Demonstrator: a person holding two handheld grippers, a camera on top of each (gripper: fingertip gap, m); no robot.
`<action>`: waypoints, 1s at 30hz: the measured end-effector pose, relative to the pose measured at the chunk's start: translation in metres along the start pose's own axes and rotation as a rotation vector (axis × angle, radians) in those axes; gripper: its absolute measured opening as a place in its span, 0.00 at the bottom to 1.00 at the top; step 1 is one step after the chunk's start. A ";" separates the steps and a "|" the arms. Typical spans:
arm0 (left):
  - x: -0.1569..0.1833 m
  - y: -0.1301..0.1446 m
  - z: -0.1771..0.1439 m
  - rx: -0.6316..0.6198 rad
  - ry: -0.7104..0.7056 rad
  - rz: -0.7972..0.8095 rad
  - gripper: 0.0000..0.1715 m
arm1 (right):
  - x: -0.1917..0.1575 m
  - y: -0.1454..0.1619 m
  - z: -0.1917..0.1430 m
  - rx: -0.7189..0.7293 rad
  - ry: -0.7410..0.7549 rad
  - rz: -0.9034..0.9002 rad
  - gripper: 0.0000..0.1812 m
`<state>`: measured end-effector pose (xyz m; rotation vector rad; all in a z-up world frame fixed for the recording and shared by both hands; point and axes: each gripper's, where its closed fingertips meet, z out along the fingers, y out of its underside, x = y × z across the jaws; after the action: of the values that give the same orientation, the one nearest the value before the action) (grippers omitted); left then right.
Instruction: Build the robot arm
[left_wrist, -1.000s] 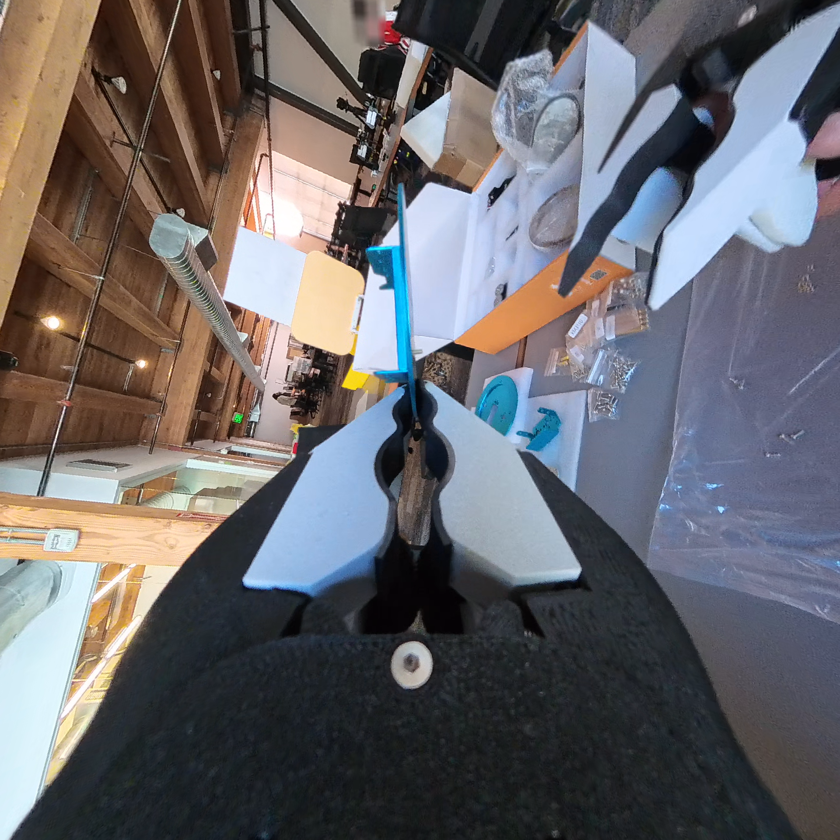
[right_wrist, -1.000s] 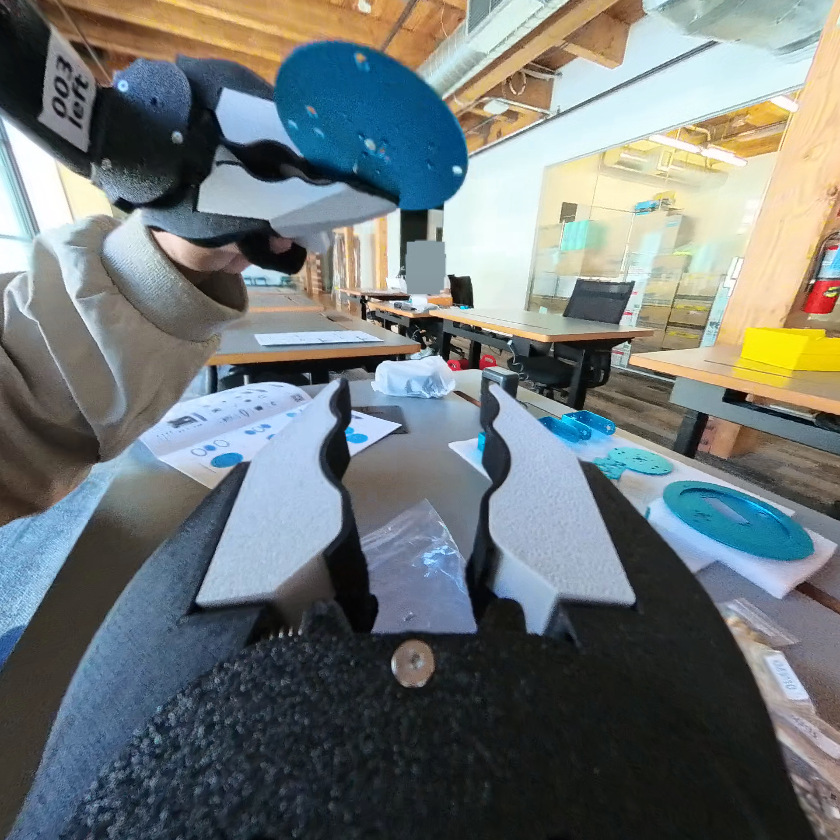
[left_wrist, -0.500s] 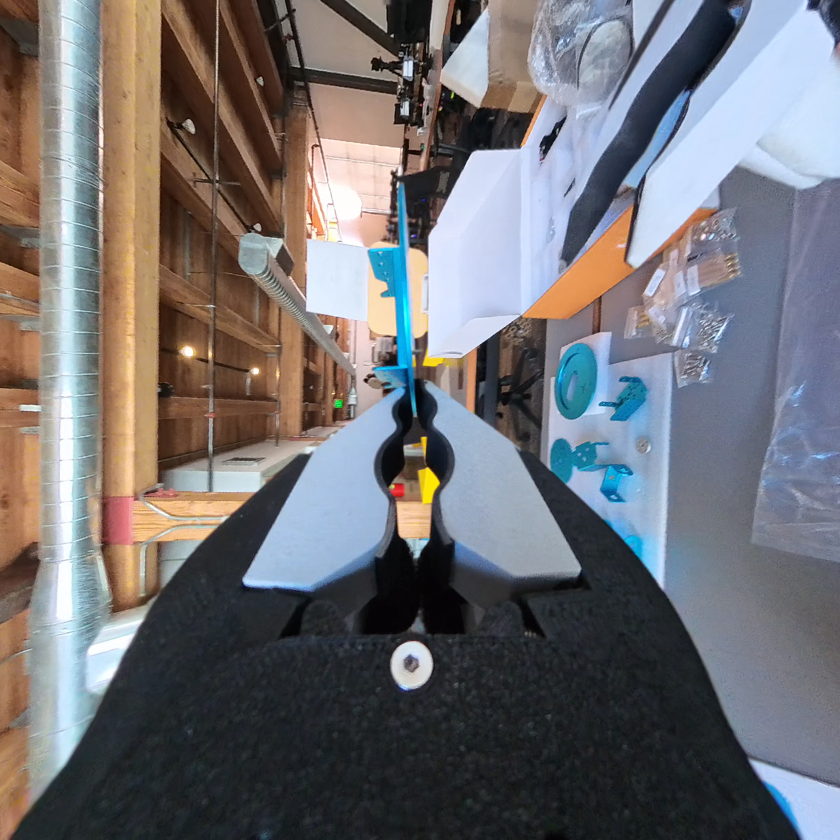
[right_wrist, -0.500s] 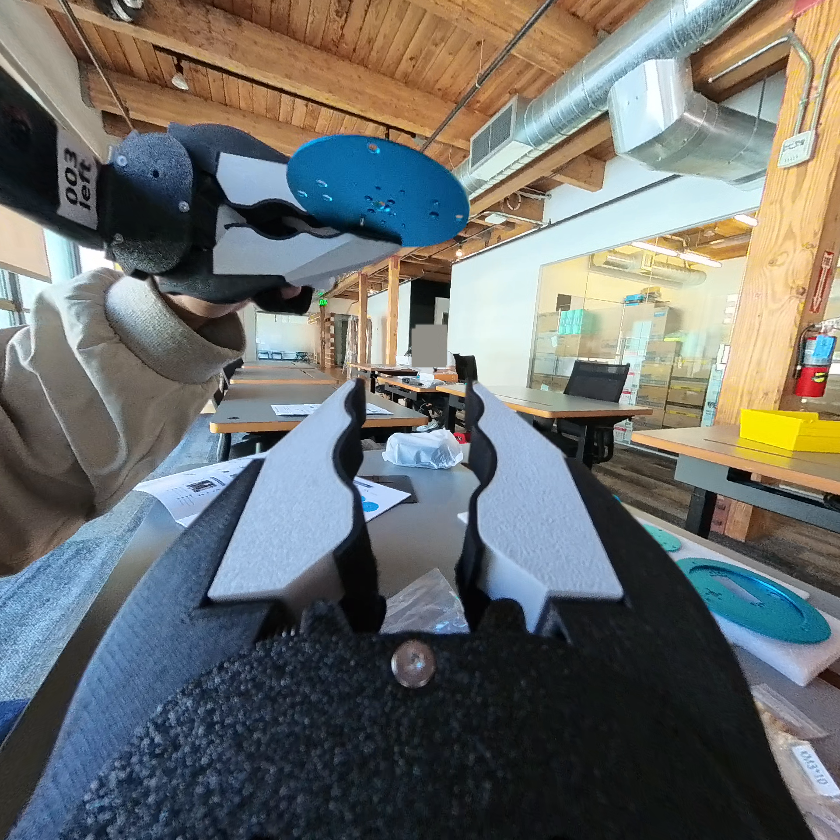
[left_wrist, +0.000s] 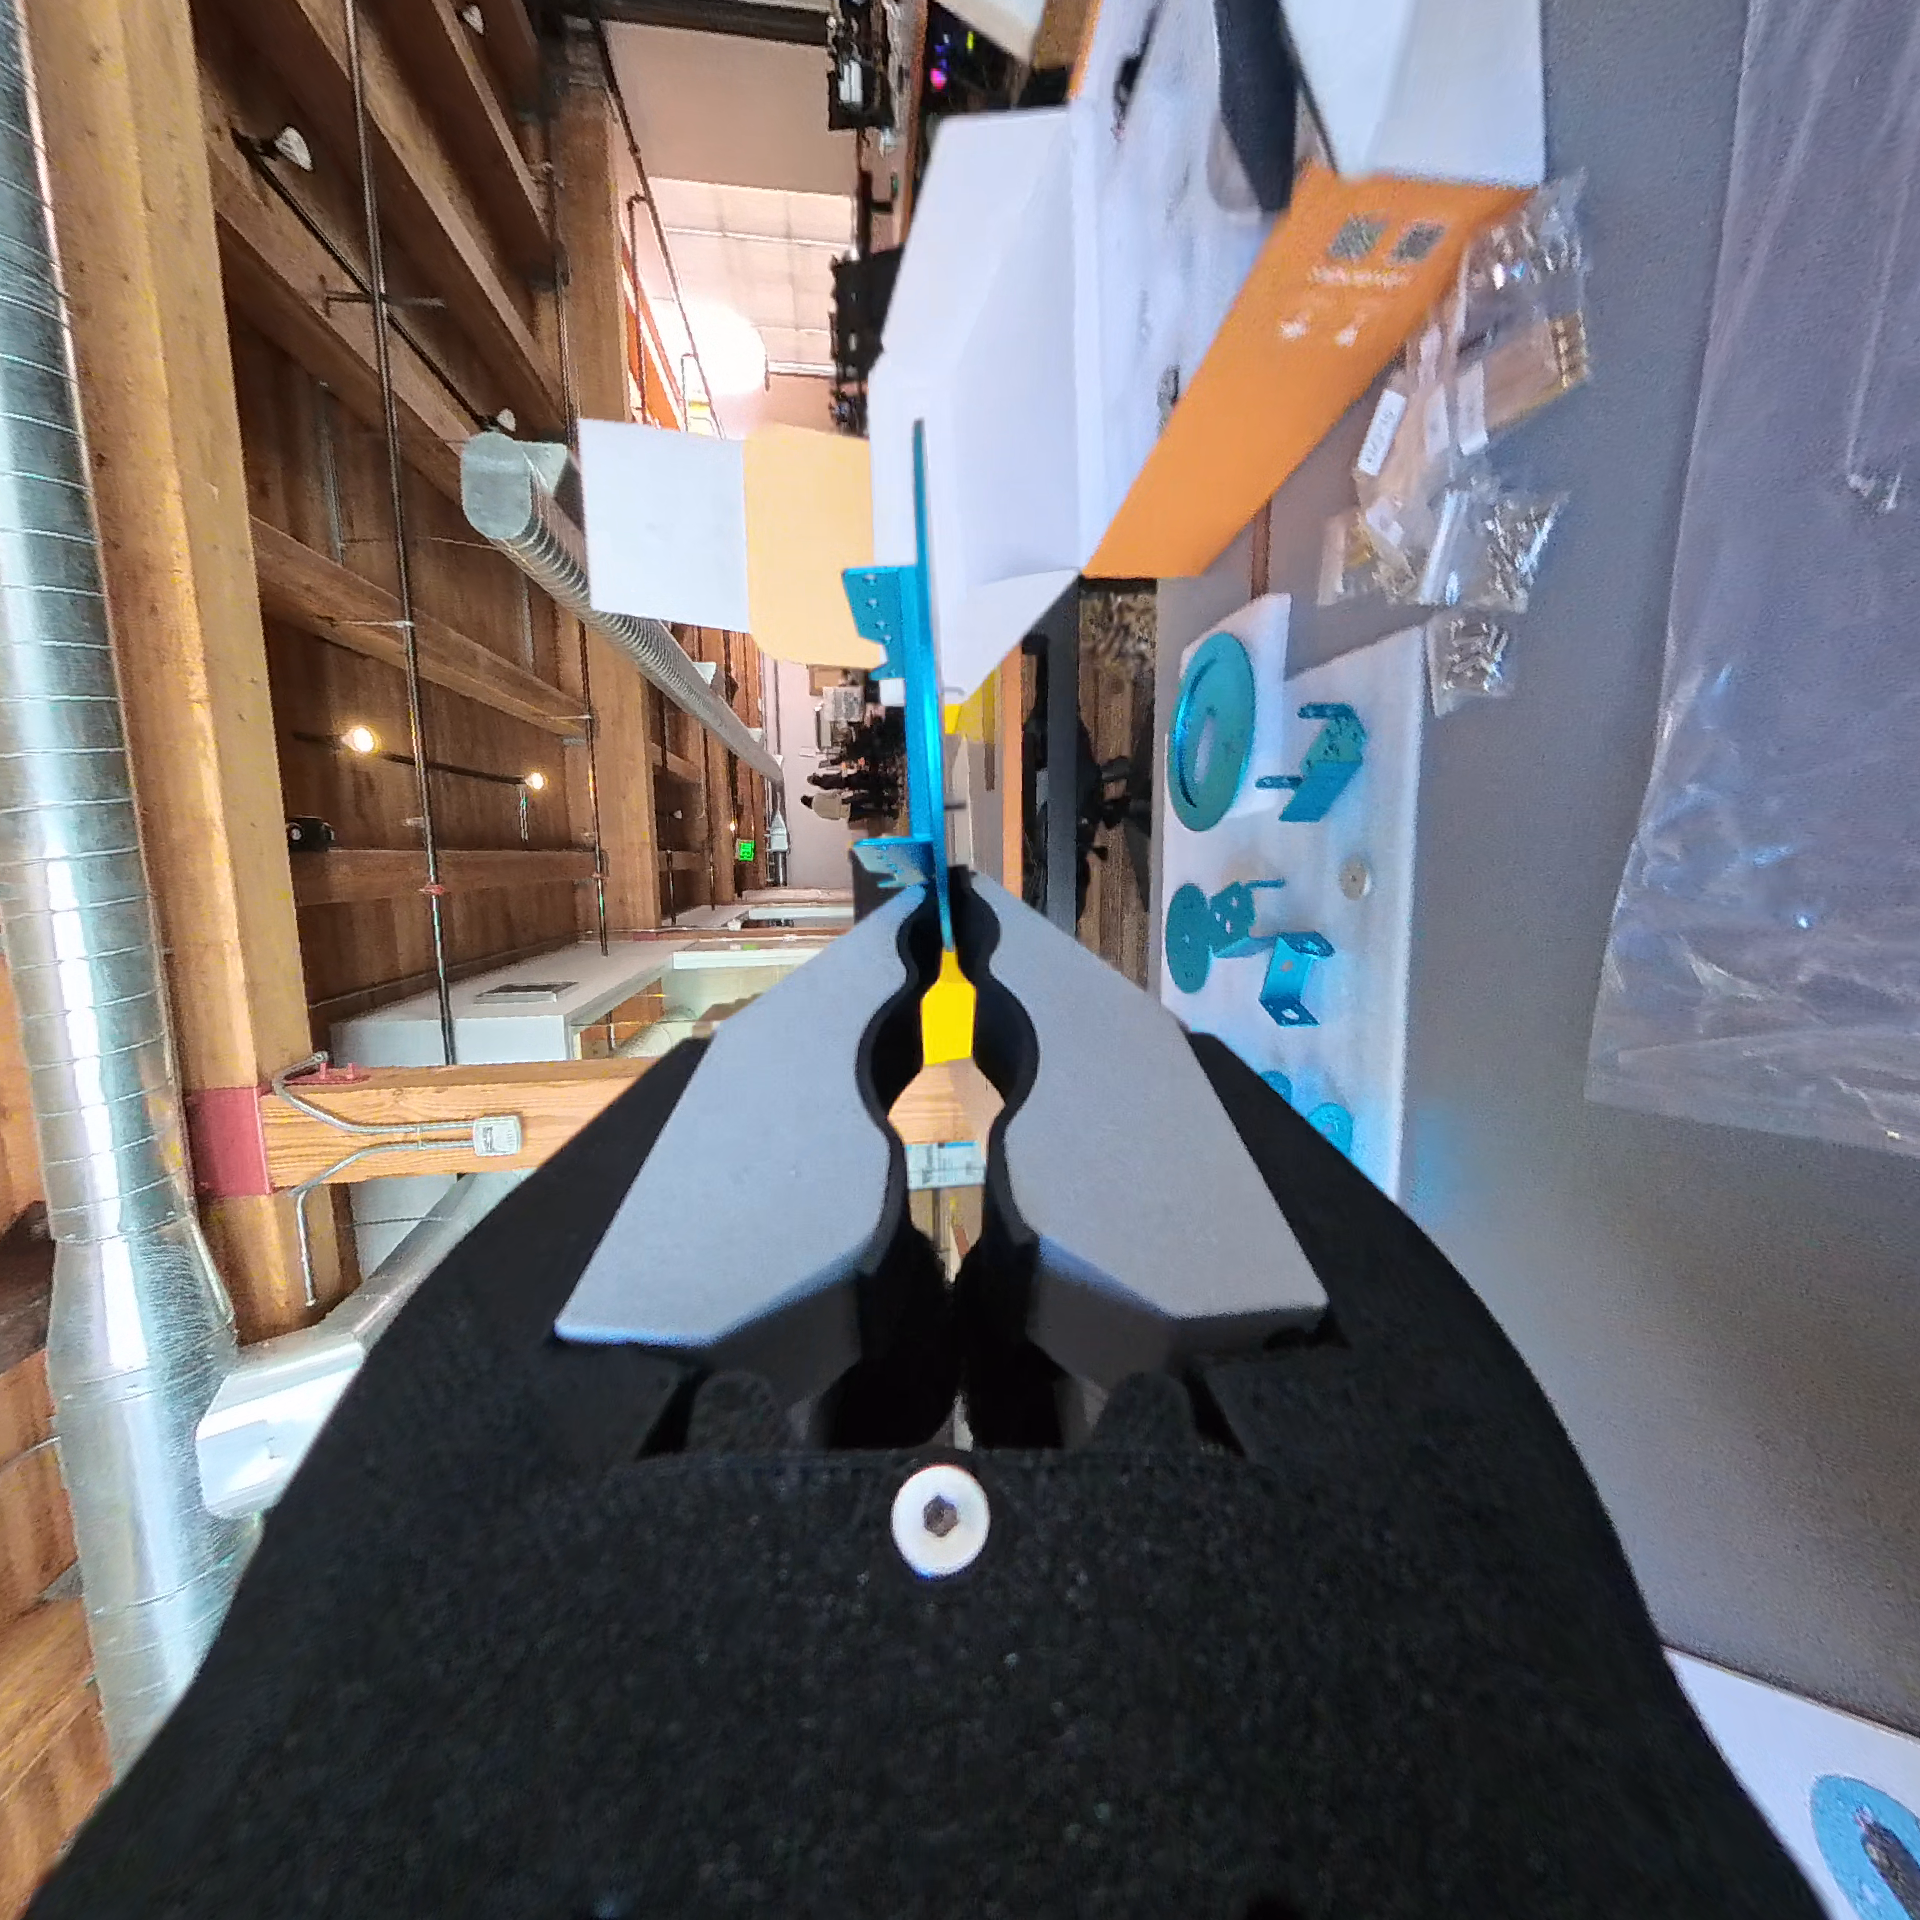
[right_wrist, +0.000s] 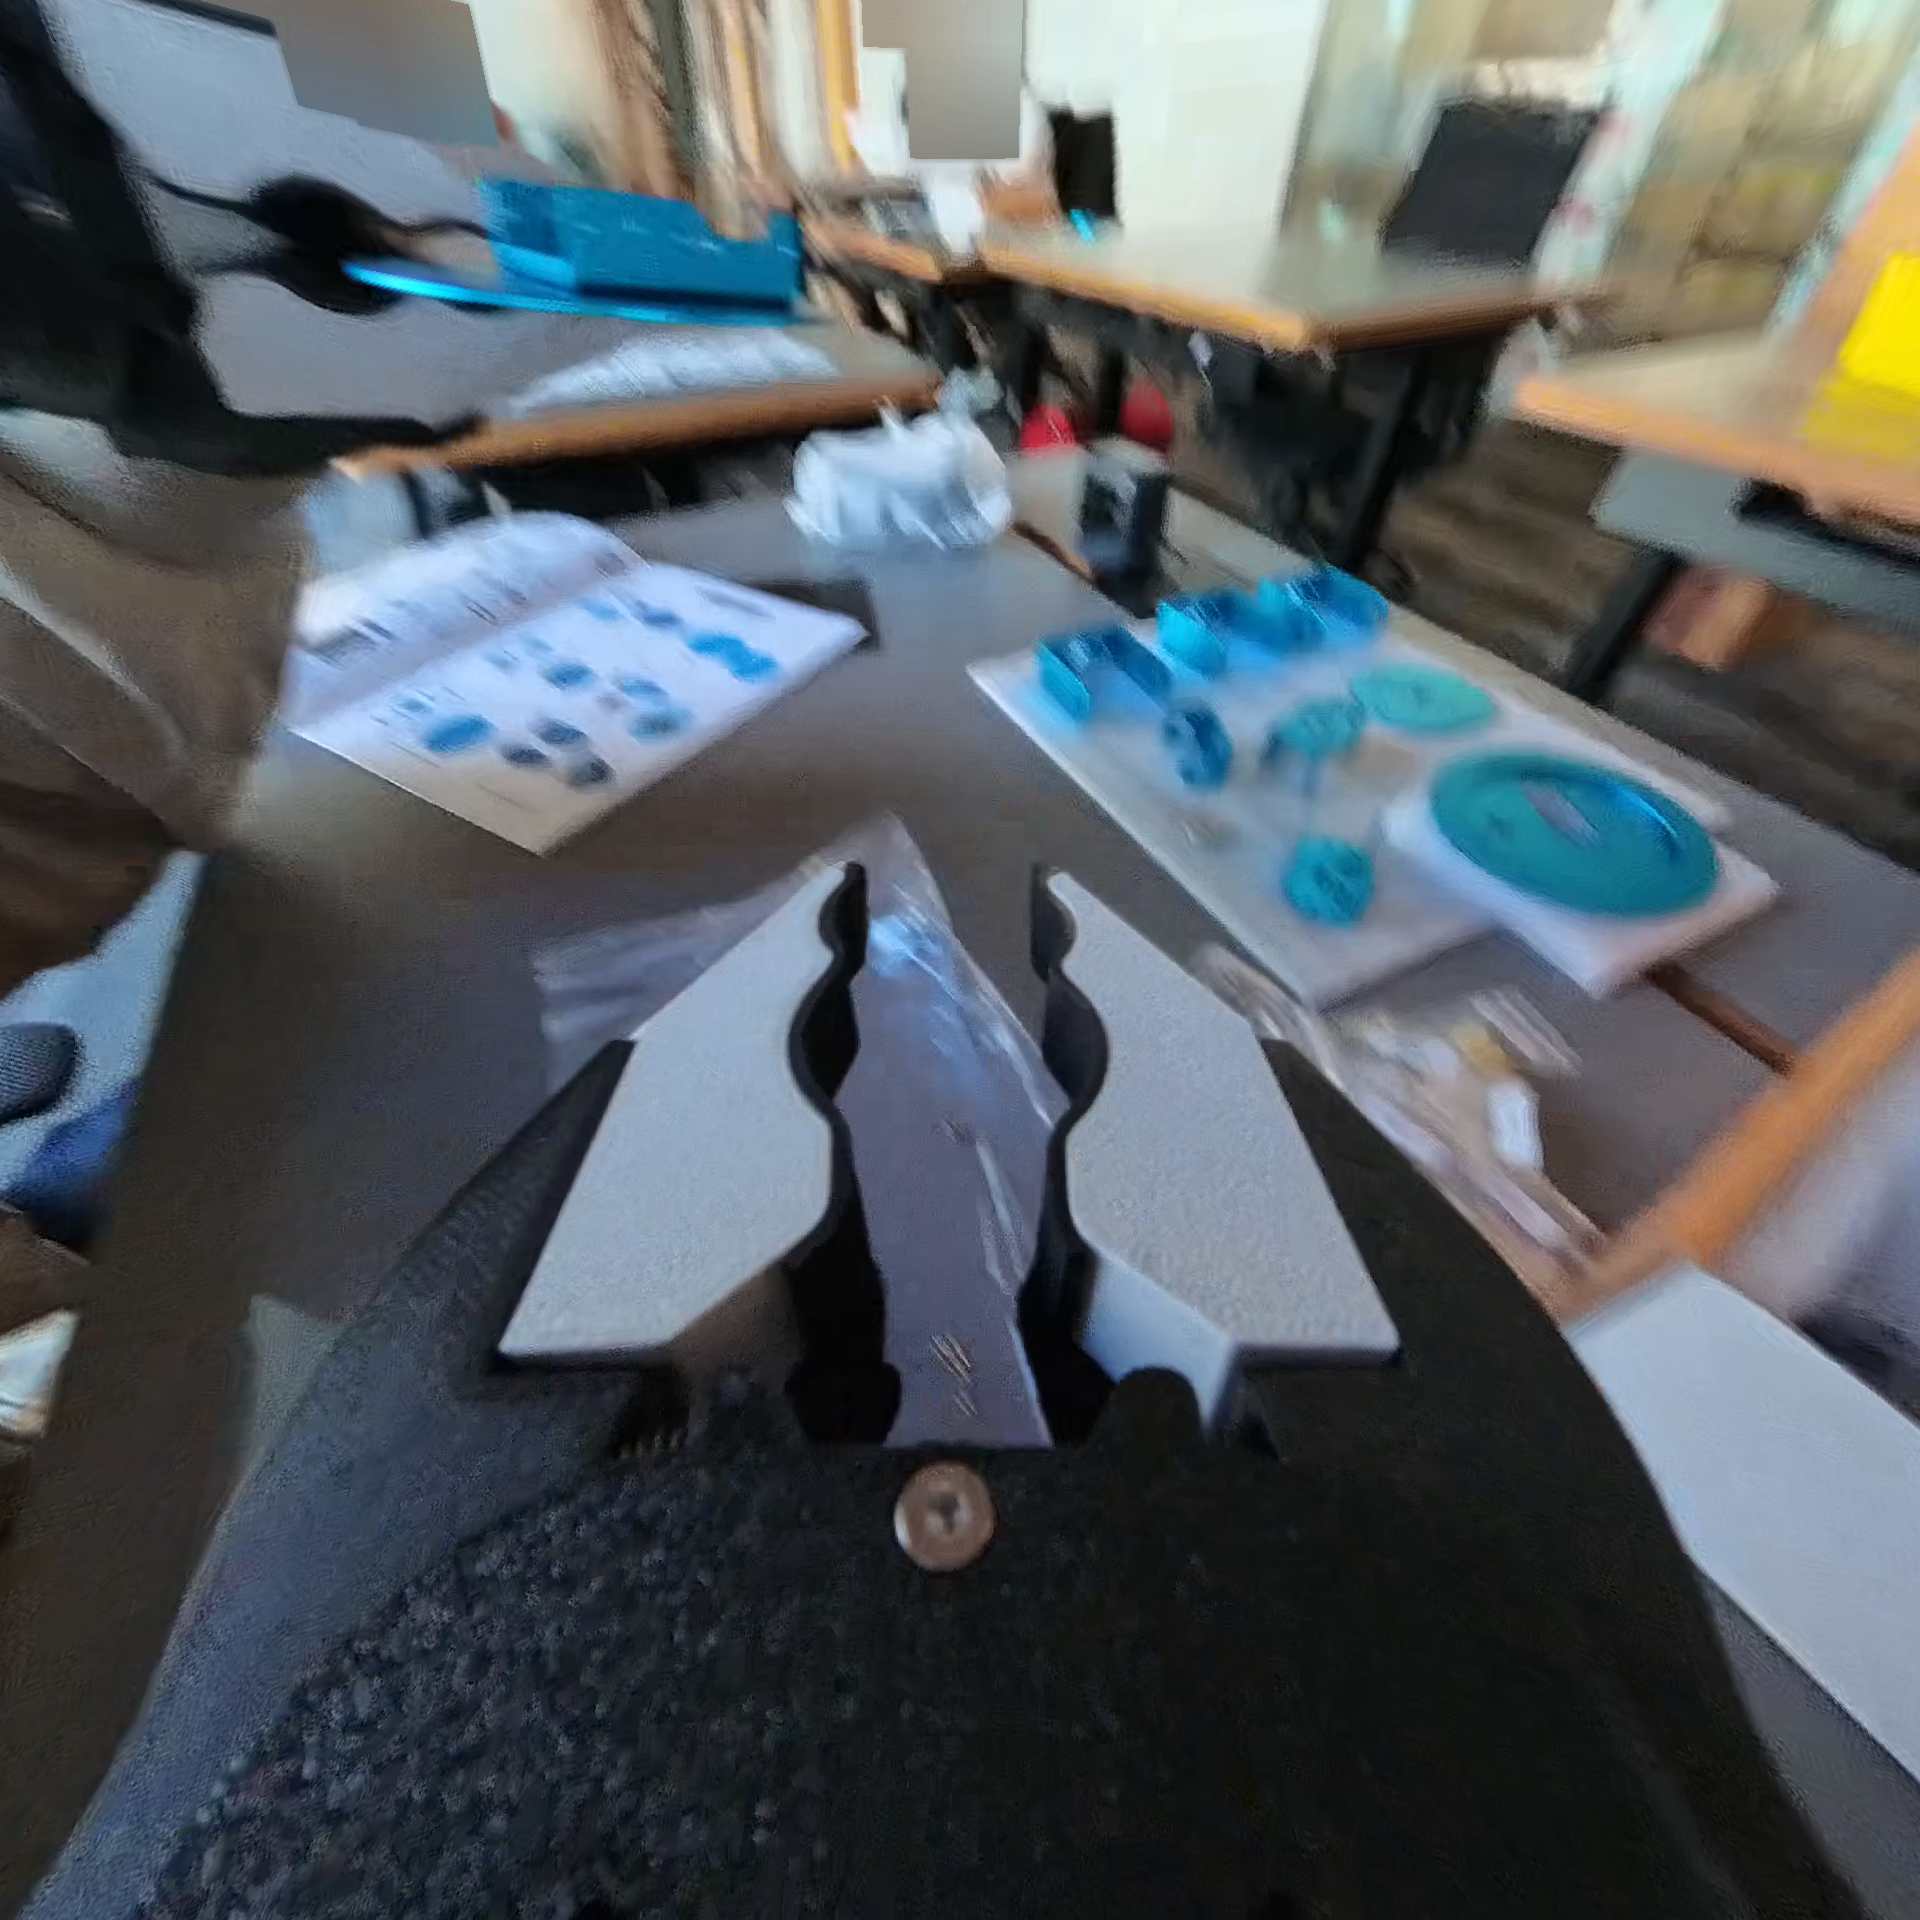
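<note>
The left tongs are clenched at their tips on the rim of a thin blue metal disc, seen edge-on, with two perforated blue brackets on one face. The right tongs are released and empty, hanging over a clear plastic bag lying on the grey table. Right of it lie small bags of screws. Beyond, a white foam sheet carries several blurred blue brackets and a large teal ring. An open instruction booklet lies to the left.
</note>
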<state>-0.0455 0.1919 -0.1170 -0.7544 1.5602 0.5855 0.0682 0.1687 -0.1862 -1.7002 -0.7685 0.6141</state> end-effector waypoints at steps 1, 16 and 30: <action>0.009 0.006 0.005 -0.012 0.002 0.008 0.00 | 0.014 0.011 -0.004 -0.057 0.043 0.002 0.13; 0.119 0.034 0.041 -0.027 0.108 -0.025 0.00 | 0.004 0.161 -0.017 -0.732 -0.214 -0.322 0.09; 0.136 0.019 0.035 -0.001 0.133 -0.044 0.00 | 0.002 0.168 -0.014 -0.766 -0.203 -0.259 0.04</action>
<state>-0.0423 0.2119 -0.2569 -0.8401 1.6607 0.5127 0.1100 0.1330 -0.3460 -2.1841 -1.4767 0.3224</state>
